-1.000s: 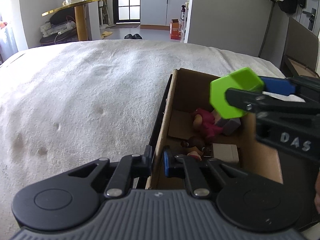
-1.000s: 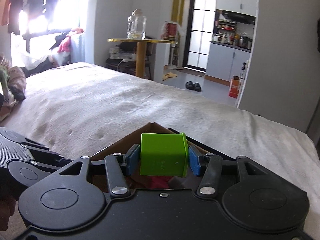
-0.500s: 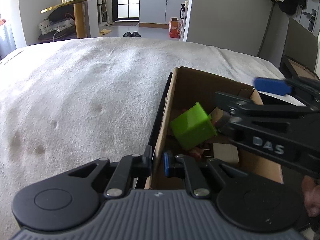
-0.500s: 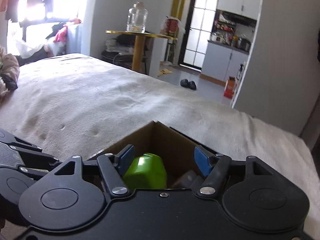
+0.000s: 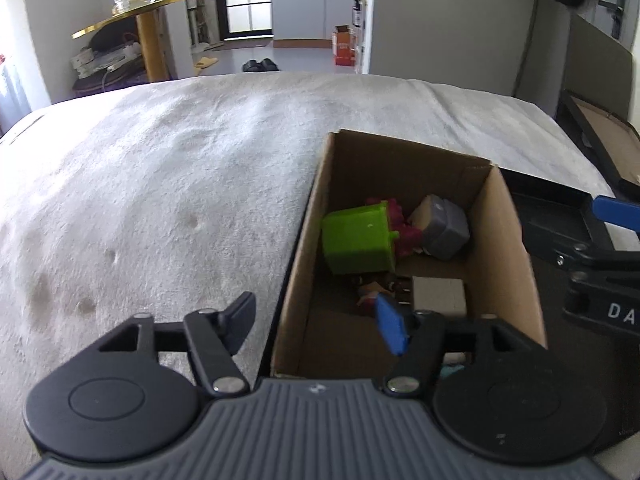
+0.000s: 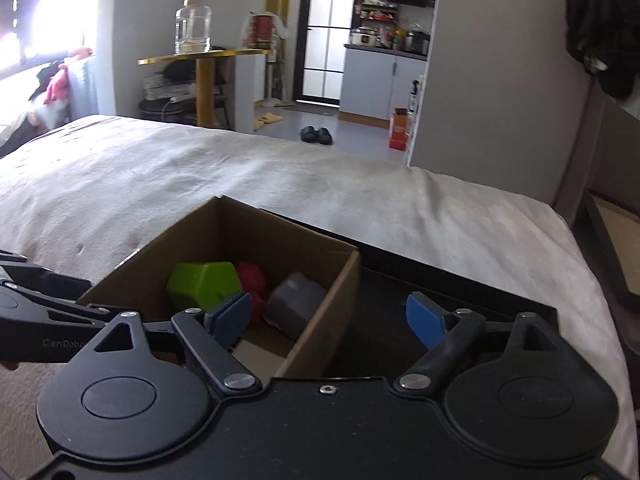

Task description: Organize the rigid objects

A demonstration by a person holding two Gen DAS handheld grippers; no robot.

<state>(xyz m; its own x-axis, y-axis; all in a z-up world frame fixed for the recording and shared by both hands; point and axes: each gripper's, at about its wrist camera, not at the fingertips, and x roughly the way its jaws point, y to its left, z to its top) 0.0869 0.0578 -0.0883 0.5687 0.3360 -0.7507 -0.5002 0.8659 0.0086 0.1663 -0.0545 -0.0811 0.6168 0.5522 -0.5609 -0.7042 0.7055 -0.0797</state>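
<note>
A brown cardboard box (image 5: 508,236) stands on a white bedspread. Inside it lie a green hexagonal block (image 5: 358,240), a magenta toy (image 5: 406,232), a grey block (image 5: 444,226), a beige block (image 5: 438,294) and a small doll. The box also shows in the right wrist view (image 6: 324,320), with the green block (image 6: 204,284) inside. My left gripper (image 5: 316,322) is open and empty, its fingers either side of the box's near left wall. My right gripper (image 6: 328,316) is open and empty above the box's right wall.
A black flat lid (image 6: 460,292) lies right of the box. The white bedspread (image 5: 160,184) spreads left and beyond. A gold-edged table (image 6: 204,56) with a glass jar stands past the bed. Another cardboard piece (image 5: 608,140) lies at the far right.
My right gripper opened and dropped the green block into the box, then drew back to the right. My left gripper opened off the box wall it was pinching.
</note>
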